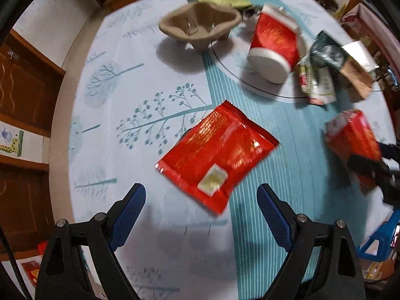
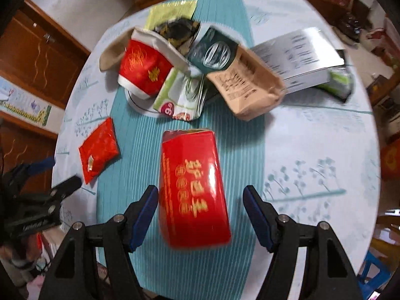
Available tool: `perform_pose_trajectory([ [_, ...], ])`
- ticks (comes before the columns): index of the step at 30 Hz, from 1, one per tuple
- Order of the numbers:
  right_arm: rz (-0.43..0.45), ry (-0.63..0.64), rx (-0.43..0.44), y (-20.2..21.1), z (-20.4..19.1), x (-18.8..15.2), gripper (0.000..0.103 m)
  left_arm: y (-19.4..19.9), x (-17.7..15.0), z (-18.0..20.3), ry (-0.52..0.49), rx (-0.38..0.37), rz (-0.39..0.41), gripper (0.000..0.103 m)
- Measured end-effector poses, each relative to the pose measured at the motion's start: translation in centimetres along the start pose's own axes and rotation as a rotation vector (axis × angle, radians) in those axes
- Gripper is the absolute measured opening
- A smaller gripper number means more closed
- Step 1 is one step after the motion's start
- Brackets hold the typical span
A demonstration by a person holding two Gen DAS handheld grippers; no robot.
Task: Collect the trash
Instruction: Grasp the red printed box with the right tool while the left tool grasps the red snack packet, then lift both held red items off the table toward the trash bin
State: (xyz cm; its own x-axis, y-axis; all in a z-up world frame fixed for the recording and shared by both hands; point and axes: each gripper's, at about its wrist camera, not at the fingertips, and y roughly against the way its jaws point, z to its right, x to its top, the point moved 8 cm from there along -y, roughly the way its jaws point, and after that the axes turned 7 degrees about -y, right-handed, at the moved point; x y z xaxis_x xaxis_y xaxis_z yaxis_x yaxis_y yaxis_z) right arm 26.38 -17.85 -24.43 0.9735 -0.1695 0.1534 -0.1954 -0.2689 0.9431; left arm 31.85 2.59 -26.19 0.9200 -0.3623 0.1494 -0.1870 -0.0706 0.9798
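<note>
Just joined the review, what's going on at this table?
A person is clearing trash with two handheld grippers. The left gripper hangs open over a flat red foil packet; the right gripper is open astride a red carton, not gripping. A red paper cup, wrappers and a pulp cup carrier lie beyond.

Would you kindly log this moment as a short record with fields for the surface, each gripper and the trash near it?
surface: round table with a teal and white patterned cloth
left gripper: open, above the cloth, holding nothing
nearest to left gripper: flat red sachet, just ahead of the fingers
right gripper: open, red box between its fingers, pads not pressing on it
pile beyond: red paper cup, brown paper bag, green and white wrapper
also on table: moulded pulp cup tray
</note>
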Motion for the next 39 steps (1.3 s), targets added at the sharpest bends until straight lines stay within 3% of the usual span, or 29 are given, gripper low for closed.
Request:
perform_pose_trajectory([
  [2, -0.033, 0.023, 0.015, -1.0, 0.0, 0.0, 0.067, -1.2, 0.7, 0.2, 0.002, 0.009, -0.026, 0.089],
  [3, -0.049, 0.039, 0.03, -1.5, -0.1, -0.1, 0.055, -1.8, 0.9, 0.3, 0.005, 0.013, -0.039, 0.089],
  [4, -0.036, 0.068, 0.027, -1.5, -0.3, 0.0, 0.051, -2.3, 1.1, 0.4, 0.01, 0.012, -0.052, 0.089],
  [10, -0.059, 0.135, 0.066, -1.9, -0.5, -0.3, 0.049, -3.5, 2.0, 0.6, 0.063, -0.017, -0.071, 0.089],
  [12, -0.061, 0.135, 0.082, -1.7, -0.4, -0.2, 0.048, -3.6, 2.2, 0.7, 0.096, -0.064, -0.067, 0.081],
  [13, -0.062, 0.134, 0.09, -1.7, -0.3, -0.2, 0.048, -3.8, 2.4, 0.6, 0.112, -0.103, -0.065, 0.068],
  [15, -0.063, 0.132, 0.1, -1.6, -0.2, -0.1, 0.048, -3.5, 2.8, 0.2, 0.123, -0.108, -0.053, 0.053],
  [17, -0.064, 0.132, 0.108, -1.4, 0.1, -0.1, 0.048, -3.4, 3.2, 0.0, 0.113, -0.111, -0.044, 0.028],
  [18, -0.065, 0.131, 0.112, -1.4, 0.1, -0.1, 0.048, -3.2, 3.4, 0.1, 0.11, -0.117, -0.039, 0.02],
  [22, -0.069, 0.115, 0.121, -1.2, 0.6, 0.0, 0.046, -2.8, 3.7, 0.2, 0.125, -0.103, -0.032, 0.004],
  [29, -0.067, 0.093, 0.129, -0.4, 1.1, -0.8, 0.045, 0.1, 1.6, 0.7, 0.168, -0.123, 0.016, 0.004],
  [39, -0.003, 0.06, 0.143, 3.6, -0.8, -3.9, 0.045, 8.0, -3.1, 1.5, 0.15, -0.108, 0.159, 0.004],
])
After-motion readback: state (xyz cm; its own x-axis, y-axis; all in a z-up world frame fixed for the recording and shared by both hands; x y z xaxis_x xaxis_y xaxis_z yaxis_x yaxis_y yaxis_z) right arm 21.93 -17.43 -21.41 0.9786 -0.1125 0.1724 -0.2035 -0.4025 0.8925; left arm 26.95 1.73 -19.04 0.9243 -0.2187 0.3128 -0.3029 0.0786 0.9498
